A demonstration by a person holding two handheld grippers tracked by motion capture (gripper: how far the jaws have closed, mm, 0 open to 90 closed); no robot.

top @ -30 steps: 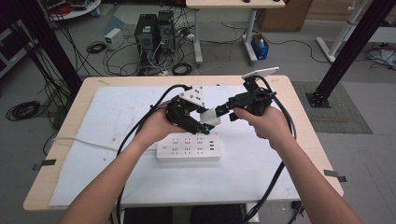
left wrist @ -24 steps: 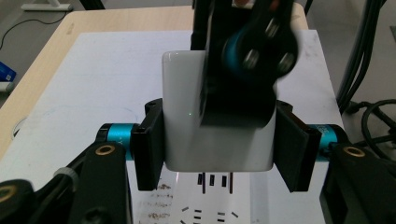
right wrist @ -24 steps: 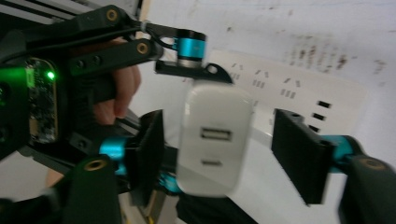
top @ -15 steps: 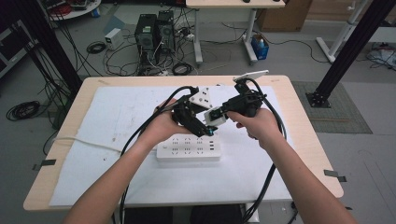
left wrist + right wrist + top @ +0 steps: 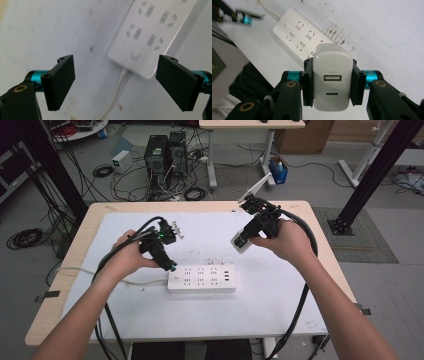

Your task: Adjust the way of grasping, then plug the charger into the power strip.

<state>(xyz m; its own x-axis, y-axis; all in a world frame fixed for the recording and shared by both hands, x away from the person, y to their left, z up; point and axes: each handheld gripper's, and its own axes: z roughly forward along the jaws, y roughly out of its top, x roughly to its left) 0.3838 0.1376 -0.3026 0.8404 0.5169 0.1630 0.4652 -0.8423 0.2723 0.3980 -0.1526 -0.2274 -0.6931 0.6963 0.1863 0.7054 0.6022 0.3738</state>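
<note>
A: Two tools were over the bench (image 5: 300,320), weren't they? What was nearest the person?

B: The forearms, then the white power strip (image 5: 201,279), which lay flat on the pale sheet near the bench's middle, its cord (image 5: 80,270) running off to the person's left.

A: And the left tool (image 5: 171,267)?

B: Its jaws stood wide apart with nothing between them, pointed down just beside the strip's switch end. In the left gripper view the switch and the cord's entry sat between the two black pads. I judged it was placed there to steady that end of the strip.

A: The right one?

B: Farther back and higher. The right tool (image 5: 333,85) was clamped on a white charger (image 5: 333,82), gripped by its two flat sides so the USB face looked back at the camera. Its plug side presumably faced the sockets below, though the pins were hidden.

A: Beyond that?

B: Bare bench, then the floor with computer towers (image 5: 164,152) and loose cables.
</note>
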